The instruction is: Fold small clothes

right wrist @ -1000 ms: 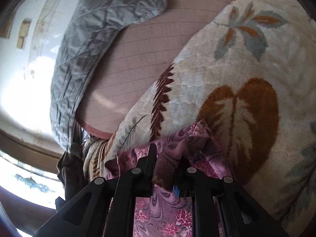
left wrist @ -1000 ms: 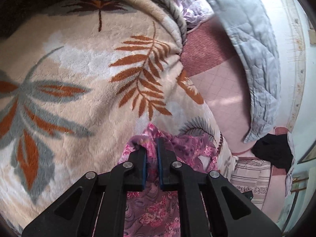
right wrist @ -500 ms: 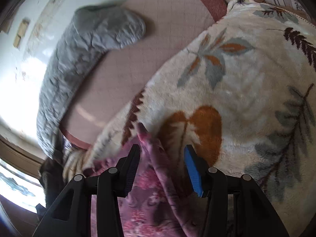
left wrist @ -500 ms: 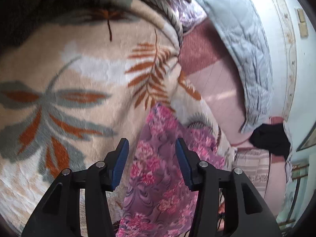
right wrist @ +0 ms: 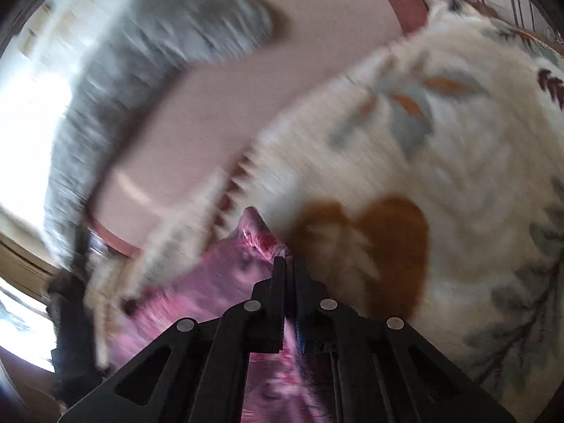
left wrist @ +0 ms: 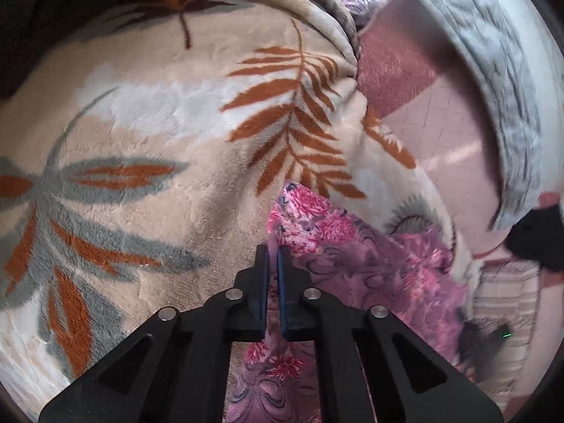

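Both grippers just closed. Left gripper (left wrist: 273, 252) pinches the floral pink garment (left wrist: 370, 257) at its edge; right gripper (right wrist: 286, 262) clamps another edge of it. Garment lies on the leaf-print blanket (left wrist: 158, 134), near its edge by the pink sheet (left wrist: 440, 123). Right view blurred.

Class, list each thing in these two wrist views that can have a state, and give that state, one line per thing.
Left gripper: jaws just closed, shut on the garment's edge.
Right gripper: jaws just closed, shut on the garment.
Garment: pink floral, partly spread on the blanket, pinched at two spots.
Blanket: leaf-patterned, spread out under the garment.
Grey quilt: rumpled, lying beside the blanket.
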{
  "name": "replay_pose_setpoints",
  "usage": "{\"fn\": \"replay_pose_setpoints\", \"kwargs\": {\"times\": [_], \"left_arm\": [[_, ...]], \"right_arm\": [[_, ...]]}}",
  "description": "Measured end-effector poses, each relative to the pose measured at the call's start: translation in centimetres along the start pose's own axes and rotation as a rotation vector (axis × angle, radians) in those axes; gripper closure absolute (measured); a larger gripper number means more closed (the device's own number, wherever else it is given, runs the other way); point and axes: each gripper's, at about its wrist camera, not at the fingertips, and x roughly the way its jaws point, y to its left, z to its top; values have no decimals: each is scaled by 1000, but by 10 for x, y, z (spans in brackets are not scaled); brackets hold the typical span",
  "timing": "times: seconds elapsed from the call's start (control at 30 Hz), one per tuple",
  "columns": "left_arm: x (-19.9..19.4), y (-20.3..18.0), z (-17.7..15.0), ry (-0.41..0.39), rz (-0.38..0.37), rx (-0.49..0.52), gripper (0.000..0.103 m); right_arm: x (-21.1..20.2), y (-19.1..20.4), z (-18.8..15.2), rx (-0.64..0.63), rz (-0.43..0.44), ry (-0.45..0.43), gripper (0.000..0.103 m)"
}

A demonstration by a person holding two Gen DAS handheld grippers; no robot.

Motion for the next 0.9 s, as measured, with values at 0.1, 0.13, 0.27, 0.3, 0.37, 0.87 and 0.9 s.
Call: {"fn": "replay_pose_setpoints", "kwargs": {"times": [0.1,0.13,0.27,0.3,0.37,0.87,0.9], "left_arm": [[-22,4,-7,-11,-37,15,100],[-31,3,-13,-18,-45,36,99],[-62,-6,-55,-32,-143,160,96],[-65,-6,-67,-32,-156,181,92],[-54,-9,-93,8,-83,229,90],[-60,8,-176,104,5,246,82],[-61,10,-179,89,5,237,82]], "right_arm": [[-28,-4,-12,-12,13,-90,92],[-41,-6,-18,-4,71,-119,92],[-70,0,-60,-44,272,-117,85],[-66,3,-70,-65,272,-93,80],[-47,9,-92,-126,168,0,81],[-120,-56,-148,60,99,-32,94],[-130,-54,-149,54,122,-82,94]]}}
